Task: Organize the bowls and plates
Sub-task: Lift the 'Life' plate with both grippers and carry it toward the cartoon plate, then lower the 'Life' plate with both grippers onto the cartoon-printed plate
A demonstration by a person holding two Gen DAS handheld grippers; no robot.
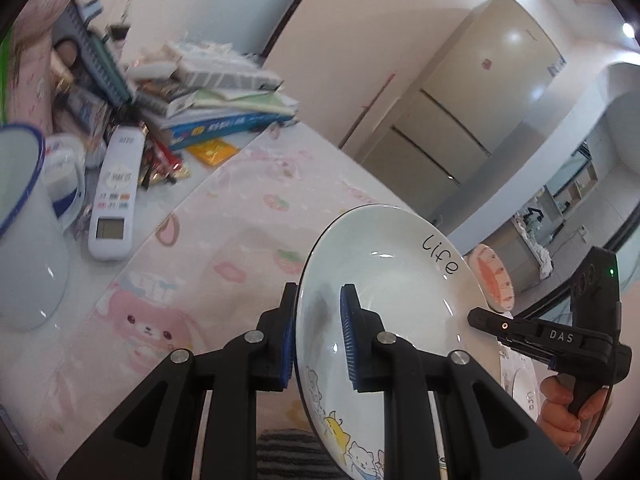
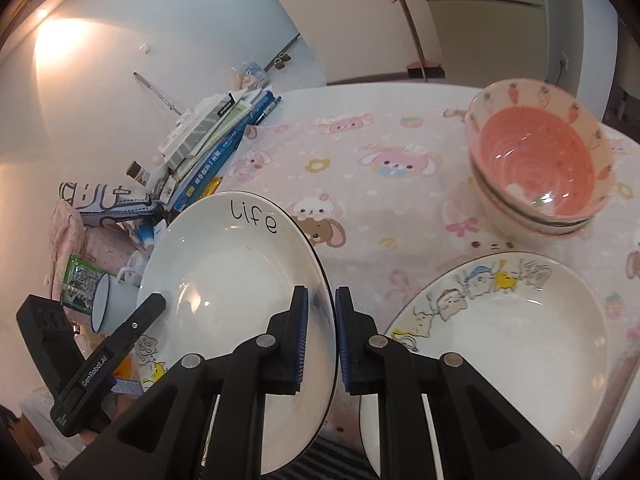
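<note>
The "life" plate (image 2: 236,272) was up off the table (image 2: 380,148) & tipped on edge, with a gripper on each side of it. The left gripper (image 1: 318,340) had its fingers nearly shut, pinching the rim at about 8 o'clock. The right gripper (image 2: 321,340) did the same on the far rim – thin gap, plate edge between the pads. So both held one plate, w/ a hand (image 1: 564,408) seen on the right handle.

Where the other stuff was, in the right wrist view: a second plate (image 2: 500,344) with cartoon animals lay flat on the table at 4 o'clock. The pink bowl (image 2: 540,160) sat on top of stacked bowls at 2 o'clock. A pile of books (image 2: 216,144) and a mug (image 2: 110,300) crowded the 9–10 o'clock side.

The step looked like moving the "life" plate over to rest on the second plate. To do it well: keep both pinches tight, lift both sides evenly so it doesn't twist, stay clear of the bowls, level it out, then lower it gently. Plates are slick – a slip could chip it.
</note>
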